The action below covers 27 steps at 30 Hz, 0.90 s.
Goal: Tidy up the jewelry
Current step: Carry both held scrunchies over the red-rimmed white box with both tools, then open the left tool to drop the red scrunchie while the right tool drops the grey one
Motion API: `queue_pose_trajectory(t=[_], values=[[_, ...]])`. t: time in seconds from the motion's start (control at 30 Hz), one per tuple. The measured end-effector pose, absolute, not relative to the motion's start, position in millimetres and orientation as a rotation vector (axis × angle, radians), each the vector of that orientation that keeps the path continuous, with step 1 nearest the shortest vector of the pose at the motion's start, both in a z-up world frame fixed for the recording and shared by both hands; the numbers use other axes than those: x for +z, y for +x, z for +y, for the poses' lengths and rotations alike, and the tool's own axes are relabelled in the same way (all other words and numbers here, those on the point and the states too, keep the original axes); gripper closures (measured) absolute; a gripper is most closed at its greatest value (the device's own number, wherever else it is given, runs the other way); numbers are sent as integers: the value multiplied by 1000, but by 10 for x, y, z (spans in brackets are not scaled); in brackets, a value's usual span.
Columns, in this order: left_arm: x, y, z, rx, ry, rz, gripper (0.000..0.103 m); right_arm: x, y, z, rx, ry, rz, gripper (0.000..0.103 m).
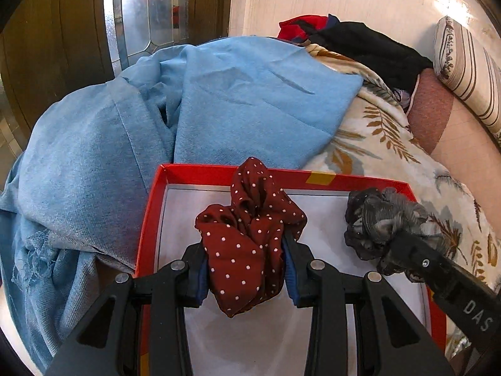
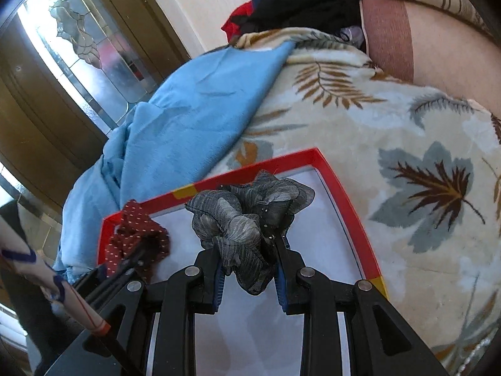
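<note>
— What are you carrying?

— Two scrunchies, one per hand. My left gripper (image 1: 245, 269) has a dark red scrunchie (image 1: 250, 228) with small white dots, bunched and folded. My right gripper (image 2: 250, 274) has a grey scrunchie (image 2: 247, 216) of sheer, finely striped fabric, ruffled at the edge.

— Are the fingers clamped?

— Yes, on both sides. The left fingers (image 1: 296, 269) press the red one between their blue pads, with cloth bulging above the tips and hanging below. The right fingers (image 2: 283, 269) pinch the grey one the same way, most of its ruffle standing beyond the tips.

— Where is all that?

— Over one shallow red box (image 1: 150, 219) with a white floor. The red scrunchie is toward the box's left part, the grey toward its right far corner. I cannot tell whether either touches the floor.

— And around it?

— The box sits on a bed with a leaf-print blanket (image 2: 407, 144); a light blue cloth (image 1: 156, 119) lies crumpled just beyond its far left edge.
</note>
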<state>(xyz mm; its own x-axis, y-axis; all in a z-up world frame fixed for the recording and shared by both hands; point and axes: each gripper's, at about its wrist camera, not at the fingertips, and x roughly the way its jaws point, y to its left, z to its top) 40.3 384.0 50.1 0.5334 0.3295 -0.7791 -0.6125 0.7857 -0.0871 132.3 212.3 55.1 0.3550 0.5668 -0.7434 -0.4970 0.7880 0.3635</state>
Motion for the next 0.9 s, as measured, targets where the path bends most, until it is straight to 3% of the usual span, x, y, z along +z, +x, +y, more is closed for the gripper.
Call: queue_pose_trajectory(t=[0.9], values=[[521,431,3781,613,-333,834,49,510,1280,2068,674,63,1001,54]])
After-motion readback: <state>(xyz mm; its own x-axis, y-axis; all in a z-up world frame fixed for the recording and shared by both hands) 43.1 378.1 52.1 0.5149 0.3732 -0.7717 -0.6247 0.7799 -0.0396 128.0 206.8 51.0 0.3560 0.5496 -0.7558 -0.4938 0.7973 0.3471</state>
